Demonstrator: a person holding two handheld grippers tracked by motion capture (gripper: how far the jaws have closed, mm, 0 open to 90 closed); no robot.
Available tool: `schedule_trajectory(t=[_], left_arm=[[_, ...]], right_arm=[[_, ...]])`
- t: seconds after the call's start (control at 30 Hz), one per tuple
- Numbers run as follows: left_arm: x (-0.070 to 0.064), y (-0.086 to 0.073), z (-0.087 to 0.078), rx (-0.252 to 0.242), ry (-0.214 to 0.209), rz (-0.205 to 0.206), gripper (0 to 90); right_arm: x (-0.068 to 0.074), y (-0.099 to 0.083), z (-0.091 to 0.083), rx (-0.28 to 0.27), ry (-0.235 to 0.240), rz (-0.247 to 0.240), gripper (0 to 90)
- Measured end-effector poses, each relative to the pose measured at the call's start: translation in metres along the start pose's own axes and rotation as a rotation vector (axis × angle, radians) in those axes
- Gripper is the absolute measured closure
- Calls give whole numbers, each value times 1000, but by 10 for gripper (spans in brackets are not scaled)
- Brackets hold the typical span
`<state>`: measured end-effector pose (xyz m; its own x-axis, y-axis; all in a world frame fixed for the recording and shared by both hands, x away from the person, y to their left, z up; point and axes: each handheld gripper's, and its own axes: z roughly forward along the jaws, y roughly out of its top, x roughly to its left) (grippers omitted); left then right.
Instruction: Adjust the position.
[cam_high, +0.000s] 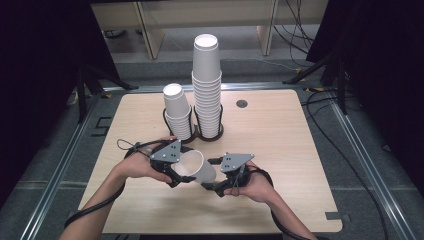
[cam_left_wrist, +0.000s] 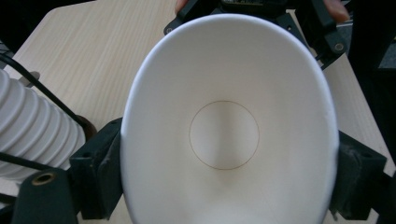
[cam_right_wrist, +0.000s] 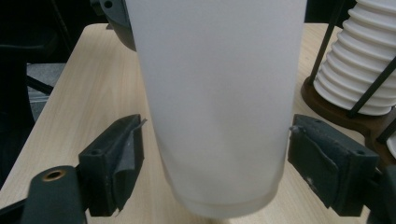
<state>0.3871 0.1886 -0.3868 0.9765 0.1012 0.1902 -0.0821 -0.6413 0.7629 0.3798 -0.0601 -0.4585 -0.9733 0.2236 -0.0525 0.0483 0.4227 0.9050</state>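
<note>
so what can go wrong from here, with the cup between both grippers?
1. The left gripper clamps the paper cup at its rim, which looks squeezed into an oval; more pressure could crease it.
2. The right gripper has its jaws open on either side of the cup's base, with gaps showing; releasing the left now would likely drop it.
3. The short stack stands close behind; a swing could knock it.

Bright even overhead light, dark surroundings, soft shadows on the table (cam_high: 280, 150), nearest cup (cam_right_wrist: 219, 93) blurred close-up
</note>
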Motion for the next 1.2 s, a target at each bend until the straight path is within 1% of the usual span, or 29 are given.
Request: schedule_trajectory(t=[0.03, 0.13, 0.2, 0.23, 0.3, 0.37, 0.4, 0.47, 0.5, 0.6, 0.63, 0.67, 0.7, 0.73, 0.77, 0.8, 0.83, 0.87, 0.9, 0.97, 1.0, 1.03, 1.07, 1.1, 1.13, 1.17, 1.2], left_arm=[[0, 0, -1, 10, -1, 1, 150], [0, 1, -1, 47, 18, 11, 150], [0, 1, -1, 50, 25, 7, 150], [0, 1, -1, 58, 32, 13, 150], [1, 1, -1, 61, 39, 7, 149], [1, 2, -1, 79, 49, 10, 149], [1, 2, -1, 84, 43, 5, 149], [1, 2, -1, 93, 48, 2, 149], [1, 2, -1, 104, 51, 5, 149], [2, 3, -2, 134, 62, 10, 149], [2, 4, -3, 163, 66, 26, 149], [2, 4, -3, 156, 62, 11, 149], [3, 5, -5, 185, 49, 24, 149], [2, 6, -5, 186, 62, 24, 148], [2, 6, -6, 192, 67, 27, 148], [2, 6, -7, 207, 66, 36, 148], [2, 7, -8, 222, 71, 38, 148], [1, 7, -9, 235, 80, 44, 148], [2, 7, -11, 254, 78, 52, 149], [2, 7, -16, 287, 87, 63, 149], [2, 7, -18, 300, 89, 63, 149], [3, 7, -21, 318, 87, 66, 149], [4, 6, -23, 331, 93, 70, 149], [4, 5, -26, 350, 97, 76, 149], [4, 5, -29, 359, 97, 74, 149], [5, 4, -31, 358, 103, 69, 149], [5, 2, -33, 360, 108, 64, 149]], right_arm=[[0, 0, 0, 2, -8, 0, 180], [0, 0, -1, 3, -15, 5, 169], [-1, 0, -2, 3, -28, -1, 164], [-1, 0, -2, 2, -28, -1, 163], [-1, -1, -3, 3, -29, -2, 163], [-1, -2, -5, 8, -37, 1, 162], [-1, -3, -5, 3, -40, 5, 161], [-1, -4, -6, 2, -44, 7, 160], [-2, -4, -7, 4, -41, 8, 160], [-2, -4, -8, -4, -53, 15, 160], [-3, -4, -9, -1, -54, 5, 160], [-2, -4, -10, -3, -56, 6, 159], [-2, -5, -10, 2, -53, 19, 159], [-2, -5, -10, -1, -53, 15, 159], [-1, -5, -10, -2, -53, 23, 159], [-1, -5, -11, -2, -54, 24, 159], [-2, -5, -11, -3, -53, 17, 158], [-1, -5, -12, -2, -51, 22, 159], [-2, -5, -13, -7, -68, 10, 158], [-1, -7, -14, -10, -66, 34, 158], [-1, -8, -15, -16, -72, 27, 158], [-1, -9, -16, -11, -70, 37, 158], [-1, -10, -17, -5, -77, 39, 158], [-2, -11, -16, -20, -82, 45, 158], [-2, -12, -17, -20, -88, 49, 158], [-3, -13, -17, -22, -91, 38, 159], [-2, -13, -18, -16, -87, 53, 158]])
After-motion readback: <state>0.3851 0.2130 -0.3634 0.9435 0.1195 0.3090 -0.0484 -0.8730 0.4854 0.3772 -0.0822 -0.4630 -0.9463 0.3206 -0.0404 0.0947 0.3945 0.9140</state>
